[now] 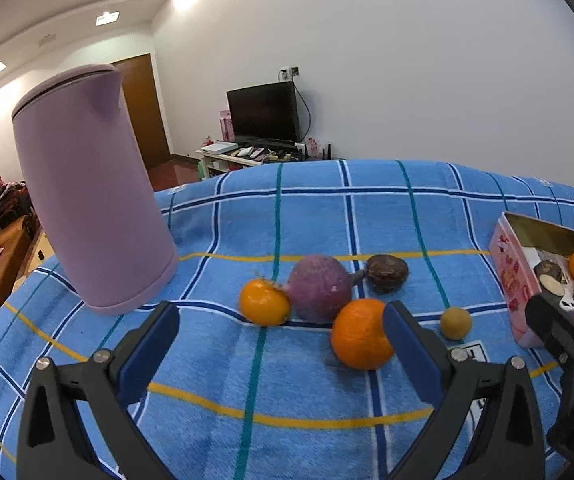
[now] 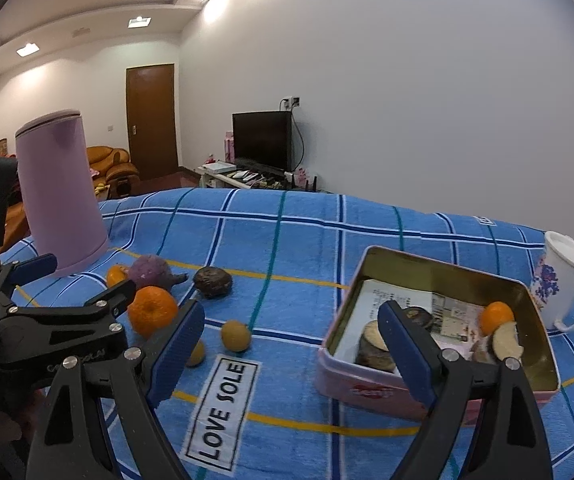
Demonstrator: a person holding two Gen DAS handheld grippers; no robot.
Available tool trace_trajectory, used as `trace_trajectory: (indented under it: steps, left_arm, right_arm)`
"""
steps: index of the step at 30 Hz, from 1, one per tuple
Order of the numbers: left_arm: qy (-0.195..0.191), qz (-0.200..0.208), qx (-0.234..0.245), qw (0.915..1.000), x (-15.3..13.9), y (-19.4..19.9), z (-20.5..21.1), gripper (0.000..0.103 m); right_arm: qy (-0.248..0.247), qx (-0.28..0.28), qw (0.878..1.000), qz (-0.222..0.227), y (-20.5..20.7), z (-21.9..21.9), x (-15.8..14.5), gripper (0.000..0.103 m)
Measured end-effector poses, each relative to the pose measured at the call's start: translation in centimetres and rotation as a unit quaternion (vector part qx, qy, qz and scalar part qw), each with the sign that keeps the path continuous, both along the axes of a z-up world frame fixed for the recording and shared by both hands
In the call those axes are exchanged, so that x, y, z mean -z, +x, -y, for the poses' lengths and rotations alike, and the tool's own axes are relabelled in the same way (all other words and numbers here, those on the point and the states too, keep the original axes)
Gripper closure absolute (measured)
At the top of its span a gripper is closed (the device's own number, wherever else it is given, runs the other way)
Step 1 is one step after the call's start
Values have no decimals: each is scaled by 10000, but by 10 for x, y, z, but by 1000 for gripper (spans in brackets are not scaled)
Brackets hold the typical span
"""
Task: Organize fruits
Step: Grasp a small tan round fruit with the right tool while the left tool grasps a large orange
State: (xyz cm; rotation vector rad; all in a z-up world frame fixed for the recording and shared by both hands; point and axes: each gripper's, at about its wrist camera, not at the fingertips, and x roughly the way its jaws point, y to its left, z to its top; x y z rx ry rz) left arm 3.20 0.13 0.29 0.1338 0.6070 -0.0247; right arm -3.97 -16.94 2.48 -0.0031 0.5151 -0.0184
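On the blue checked cloth lie a large orange [image 1: 361,334], a smaller orange [image 1: 265,302], a purple fruit [image 1: 321,288], a dark brown fruit [image 1: 387,273] and a small tan fruit [image 1: 455,322]. My left gripper [image 1: 283,344] is open just above the cloth, its right finger beside the large orange, with nothing between the fingers. My right gripper [image 2: 293,350] is open too, in front of the pink tin [image 2: 447,268]. The tin holds an orange [image 2: 495,316] and several cut pieces. A second small yellow fruit [image 2: 197,354] peeks out from behind the right gripper's left finger.
A tall lilac kettle [image 1: 91,192] stands at the back left of the cloth. A white flowered mug [image 2: 563,280] stands right of the tin. A "LOVE SOLE" label [image 2: 223,408] is sewn on the cloth near the front edge.
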Motion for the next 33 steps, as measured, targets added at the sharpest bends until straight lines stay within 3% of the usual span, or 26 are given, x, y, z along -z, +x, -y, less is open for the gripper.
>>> trace_trajectory:
  steps: [7,11,16,22,26,28,33]
  left_arm:
    - [-203,-113,-52,9997,2,5,-12,0]
    - [-94,-152,-142,9997,2,7,-17,0]
    - [109,-188,-394,9990,-2,15,-36,0]
    - [-10,-236,-708,9972,-5,22,-59,1]
    - [-83,-305,-577,9978,-2,23,-59,3]
    - [-29,-327,-492,9983,-1,23,-55,3]
    - [-126,-397,-405,9983,-1,23,-52,3]
  right_arm:
    - [63,-123,9997,-188,8,-8,3,13]
    - [-24,-268,9993,-272,12,-16,4,14]
    - [-193,-427,9977,-496,18,-25,9,32]
    - [-67,-860,9905,-1074,34,-37,23,36]
    - [-48,-1065,9841,-1420,46,-47,33,37]
    - [-108,-1068,9810,-1618,52,-52,39,53]
    - [81,-1252,9776,-1692,52,-51,41,59]
